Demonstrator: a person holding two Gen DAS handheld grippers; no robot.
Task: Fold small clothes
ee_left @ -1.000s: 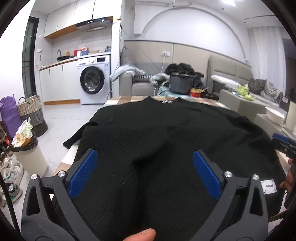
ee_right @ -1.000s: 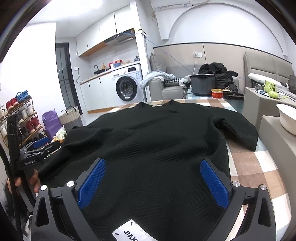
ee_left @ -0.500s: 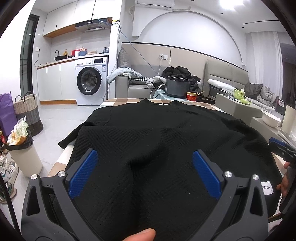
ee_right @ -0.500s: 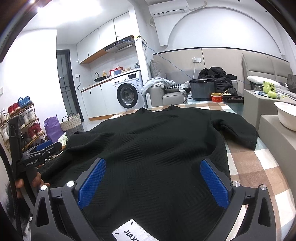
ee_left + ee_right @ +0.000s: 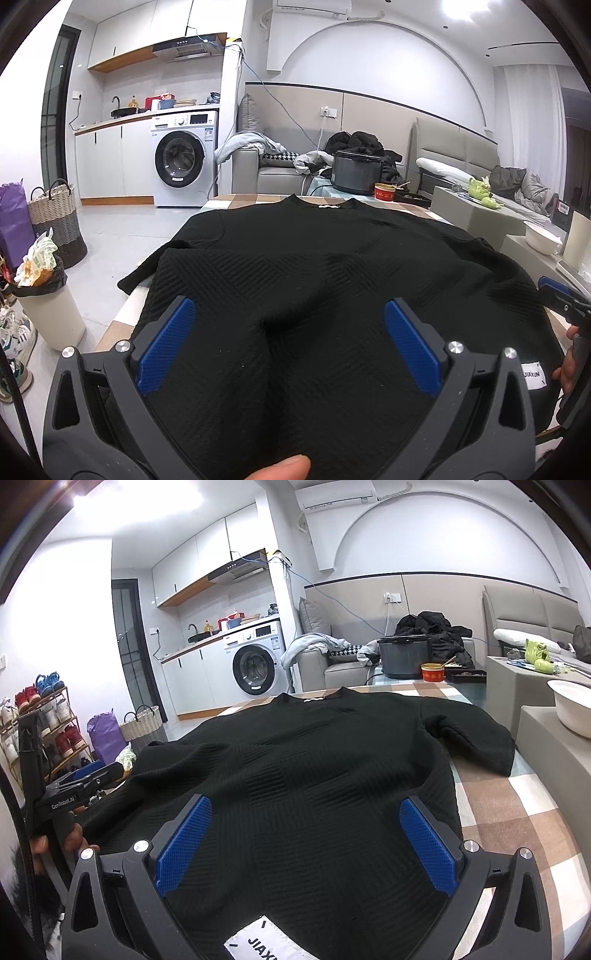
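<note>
grippers first: left gripper (image 5: 290, 343) stands with jaws spread wide over the near hem of the black sweater (image 5: 332, 280), grasping nothing; right gripper (image 5: 304, 840) is likewise spread apart above the hem on the label side, empty. the sweater lies flat, collar away, on the checked desk (image 5: 517, 812), its left sleeve hanging off the desk edge.

step in hand, by judgement: garment spread, first fold not yet begun. the next move calls for both grippers to descend onto the hem, close on the fabric, then carry it toward the collar evenly so the knit does not bunch.

left wrist view alone shows the hanging sleeve (image 5: 147, 273) and a shallow wrinkle between the fingers. right wrist view alone shows the right sleeve (image 5: 476, 738) lying flat on the desk, and the white label (image 5: 258, 941) close under the gripper.
</note>
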